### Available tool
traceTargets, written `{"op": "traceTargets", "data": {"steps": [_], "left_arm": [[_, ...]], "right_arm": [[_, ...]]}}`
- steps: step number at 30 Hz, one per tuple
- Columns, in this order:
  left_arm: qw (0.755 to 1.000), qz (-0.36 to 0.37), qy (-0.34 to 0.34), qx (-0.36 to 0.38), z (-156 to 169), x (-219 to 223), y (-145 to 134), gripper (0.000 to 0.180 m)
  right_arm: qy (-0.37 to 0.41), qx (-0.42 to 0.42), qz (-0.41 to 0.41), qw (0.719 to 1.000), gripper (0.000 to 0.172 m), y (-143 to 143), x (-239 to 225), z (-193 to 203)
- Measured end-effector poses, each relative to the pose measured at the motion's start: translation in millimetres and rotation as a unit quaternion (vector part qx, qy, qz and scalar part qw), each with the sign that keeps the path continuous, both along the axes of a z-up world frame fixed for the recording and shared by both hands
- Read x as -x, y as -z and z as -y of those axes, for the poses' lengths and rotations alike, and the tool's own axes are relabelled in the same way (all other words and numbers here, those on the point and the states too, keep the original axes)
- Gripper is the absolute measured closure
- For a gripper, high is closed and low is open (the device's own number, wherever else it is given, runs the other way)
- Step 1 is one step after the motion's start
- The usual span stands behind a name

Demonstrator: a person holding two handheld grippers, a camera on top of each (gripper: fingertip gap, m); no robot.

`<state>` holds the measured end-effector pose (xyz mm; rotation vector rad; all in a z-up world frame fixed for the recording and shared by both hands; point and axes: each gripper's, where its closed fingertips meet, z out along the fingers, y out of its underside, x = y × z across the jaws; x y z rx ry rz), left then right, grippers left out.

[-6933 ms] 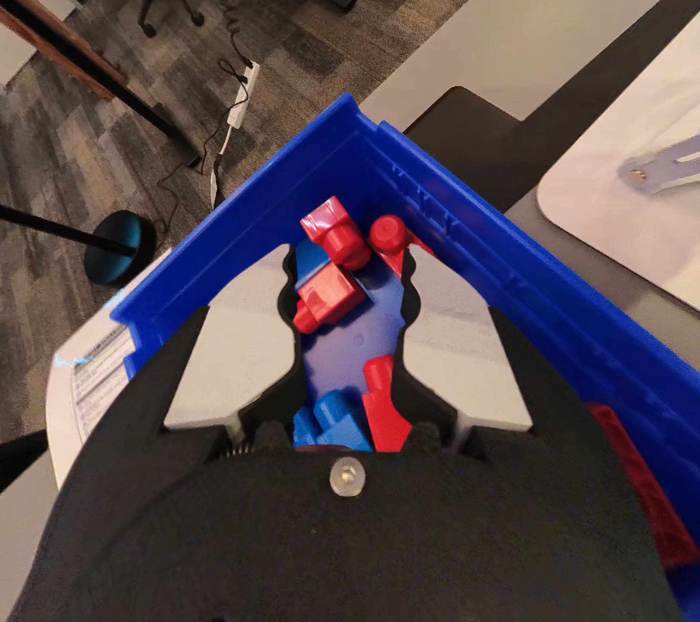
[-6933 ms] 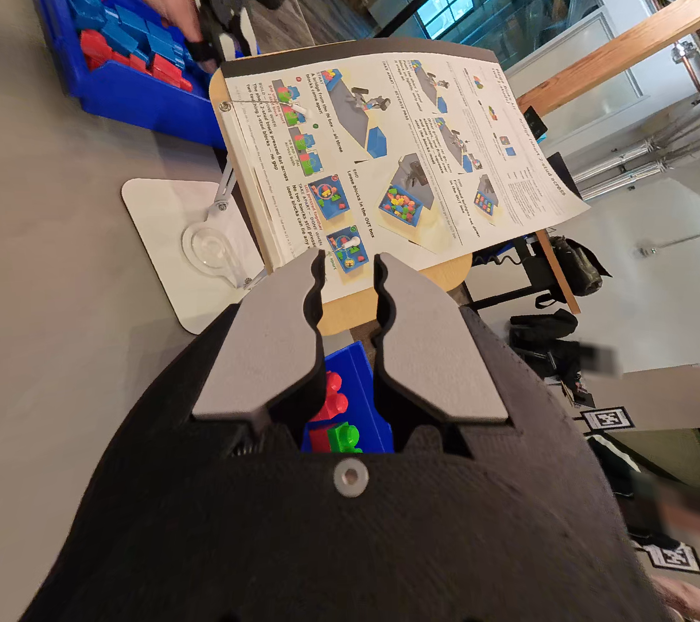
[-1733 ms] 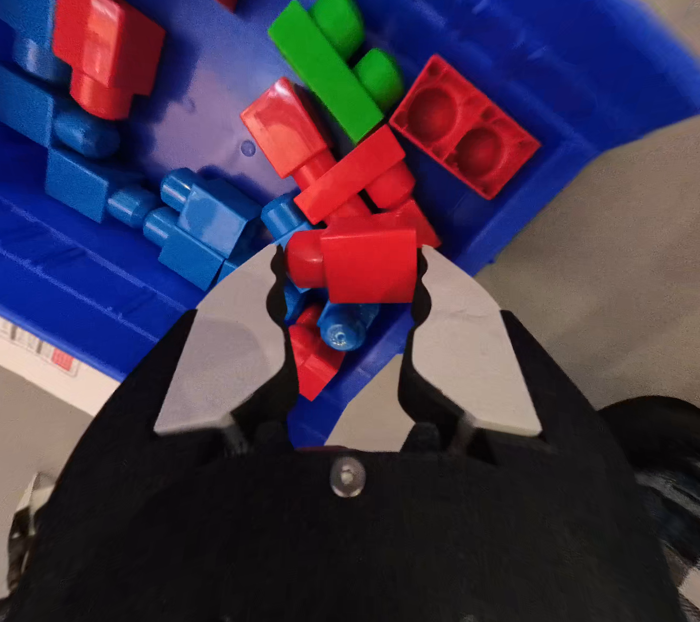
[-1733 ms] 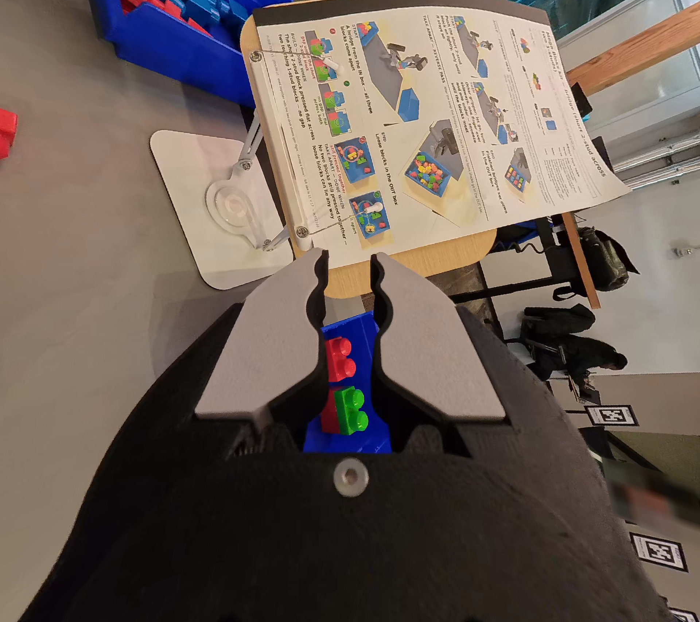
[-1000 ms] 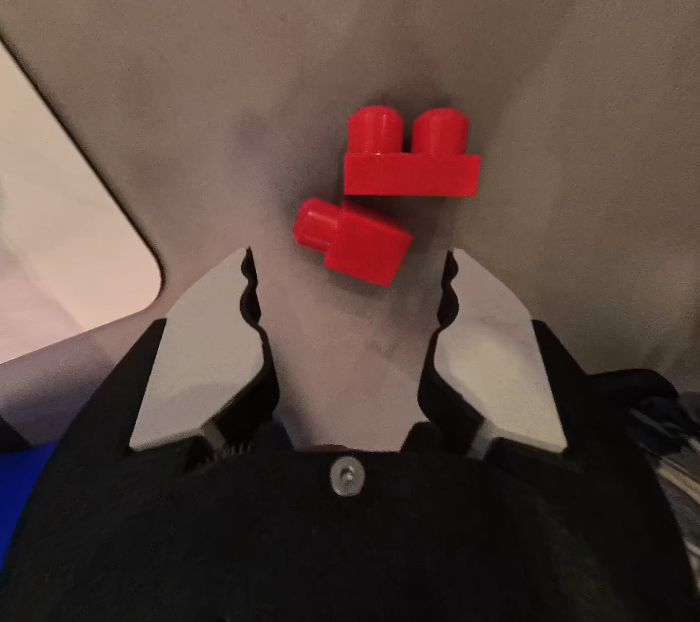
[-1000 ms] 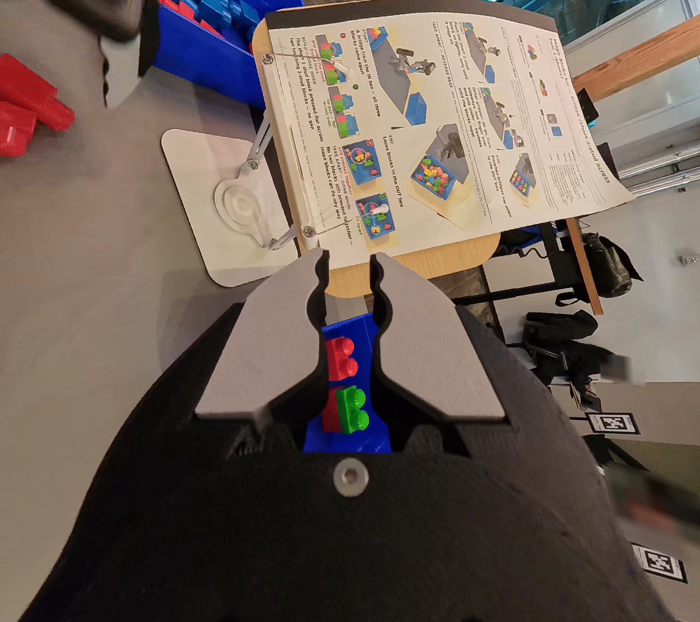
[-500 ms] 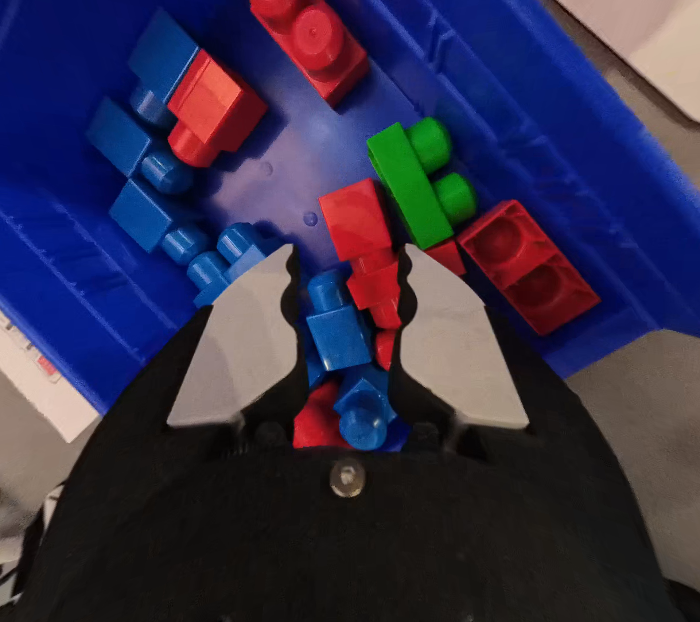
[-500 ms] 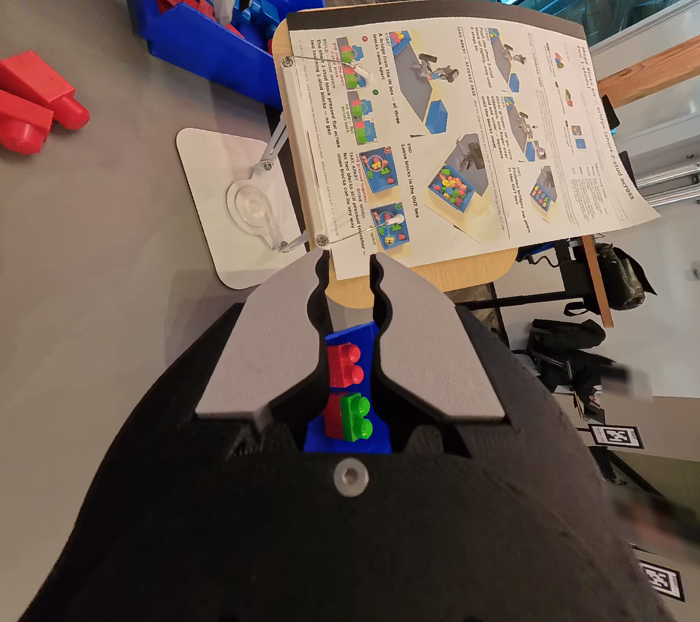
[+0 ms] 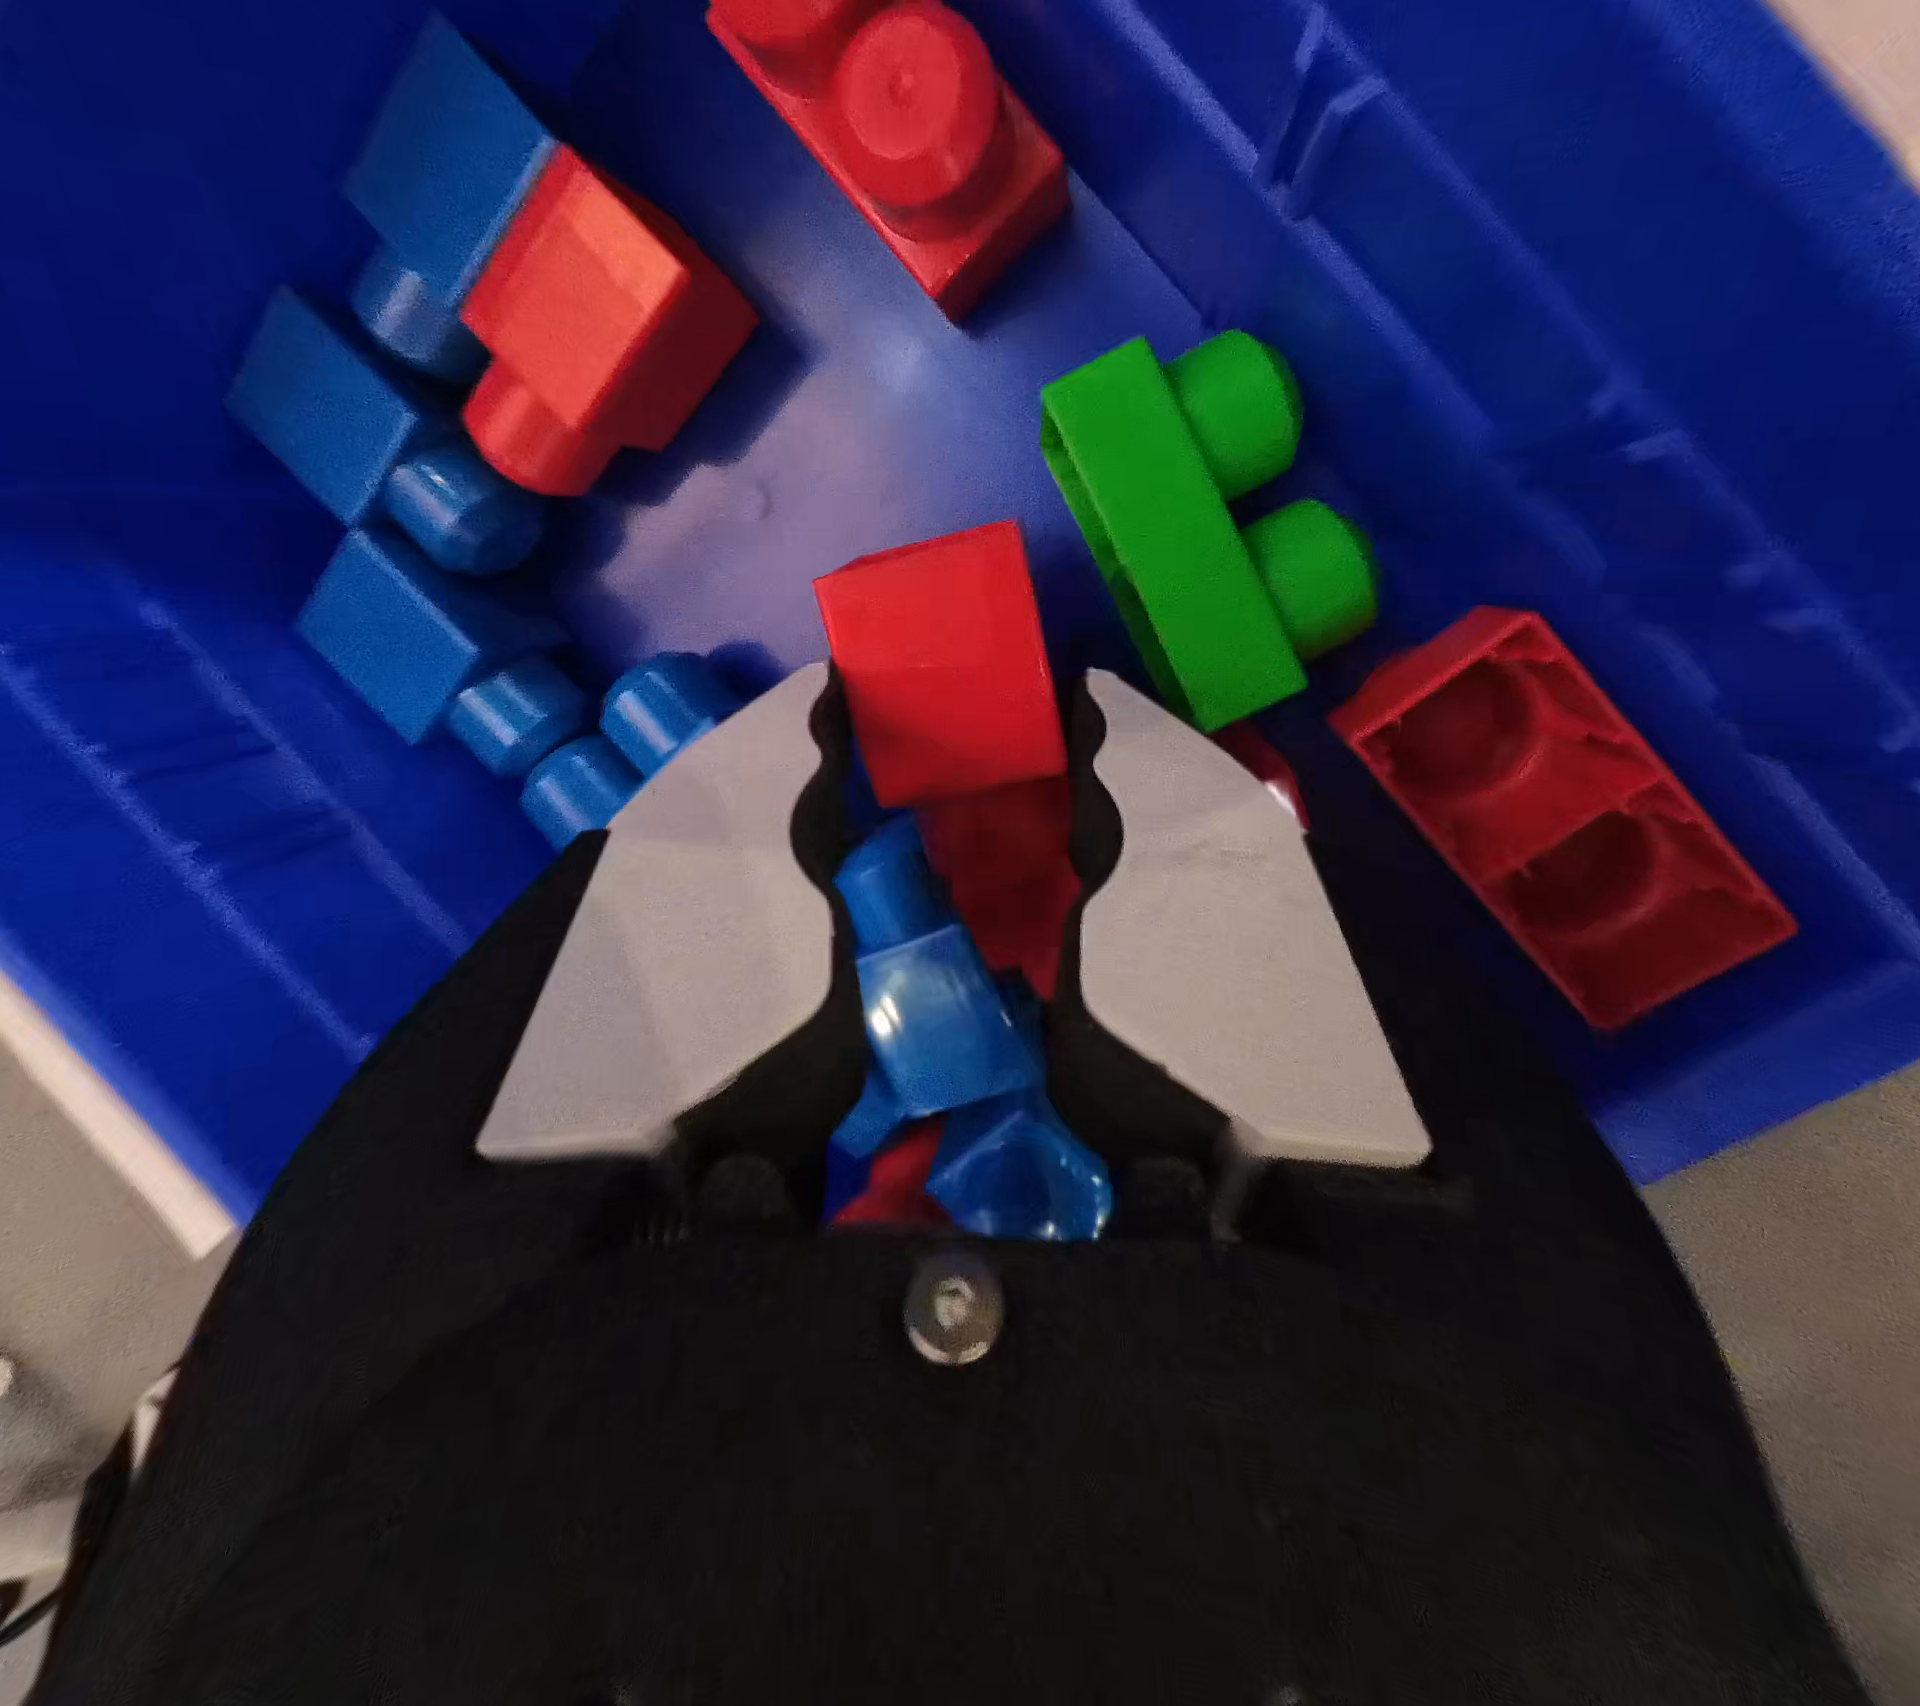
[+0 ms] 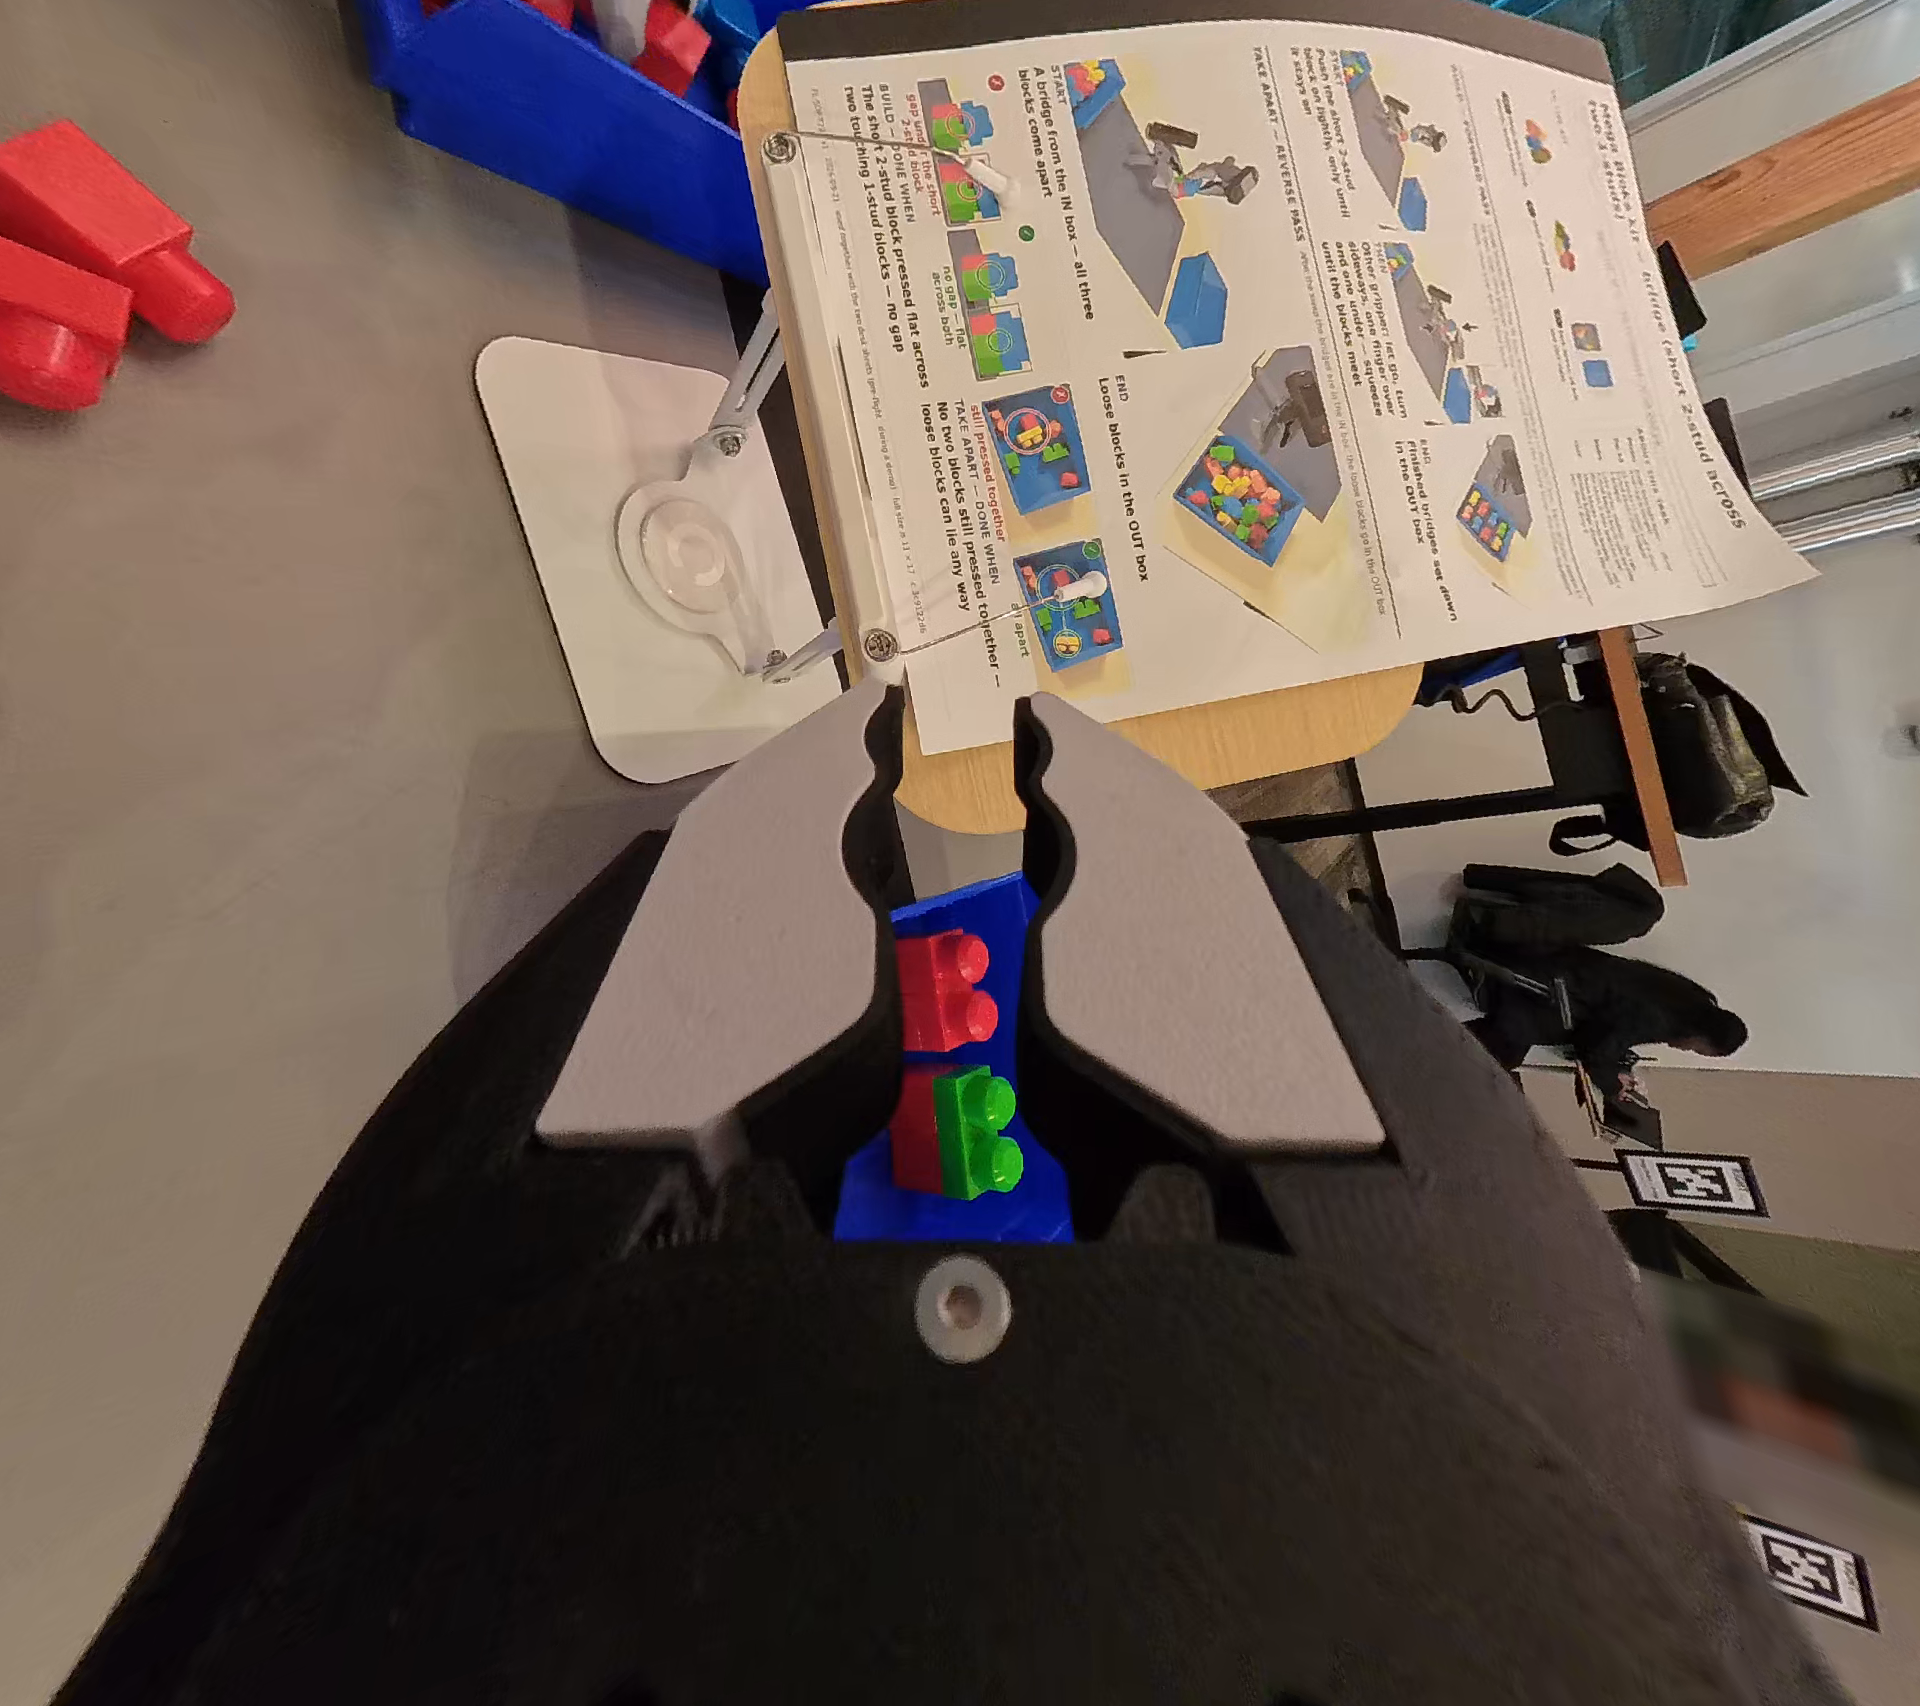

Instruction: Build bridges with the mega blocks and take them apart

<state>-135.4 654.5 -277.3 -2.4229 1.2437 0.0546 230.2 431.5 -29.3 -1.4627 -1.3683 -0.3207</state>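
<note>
The left gripper (image 9: 956, 700) is lowered into the blue plastic bin (image 9: 1558, 222), and a red single-stud plastic block (image 9: 940, 669) is clamped between its two grey fingertips, both pads appearing pressed against the block's side faces. The block's long axis runs straight along the fingers, with its flat base pointing ahead of the claw and its stud end drawn back between the jaws, so a clean lift out of the bin is judged to turn on pulling back along that same line. Just ahead and to the right of the claw lies a green two-stud block (image 9: 1195, 534); further right sits an upturned red two-stud block (image 9: 1558, 825); blue single-stud blocks (image 9: 395, 648) are clustered to the left.

The right gripper (image 10: 951, 721) is held well away over the grey tabletop (image 10: 260, 617), its jaws narrowly parted with nothing between them, so the left one is plainly the nearer. Two red blocks (image 10: 94, 254) rest on the table far to its left. Ahead of it a printed instruction sheet (image 10: 1247, 326) stands on a wooden board; its writing is left unread here. No brand marks are seen on the blocks.
</note>
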Motion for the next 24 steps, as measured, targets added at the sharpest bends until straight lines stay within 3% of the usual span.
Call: {"op": "traceTargets", "data": {"steps": [6, 12, 14, 17, 24], "left_arm": [[0.994, 0.047, 0.073, -0.066, 36, -23, -84, 0.142], [0.950, 0.108, 0.287, -0.050, 142, -100, -131, 0.142], [0.937, 0.086, 0.336, -0.042, 173, -124, -125, 0.141], [0.924, 0.025, 0.382, -0.024, 198, -151, -94, 0.142], [0.923, -0.052, 0.374, 0.071, 190, -158, -11, 0.141]], "right_arm": [[0.003, 0.004, -0.001, 1.000, 0.151, 1, -3, -2], [-0.003, 0.008, 0.000, 1.000, 0.151, 3, 0, 0], [-0.007, 0.012, 0.000, 1.000, 0.152, 4, 1, 0], [-0.011, 0.016, 0.005, 1.000, 0.152, 7, 3, 1], [-0.017, 0.012, 0.003, 1.000, 0.152, 3, 3, 6]]}}
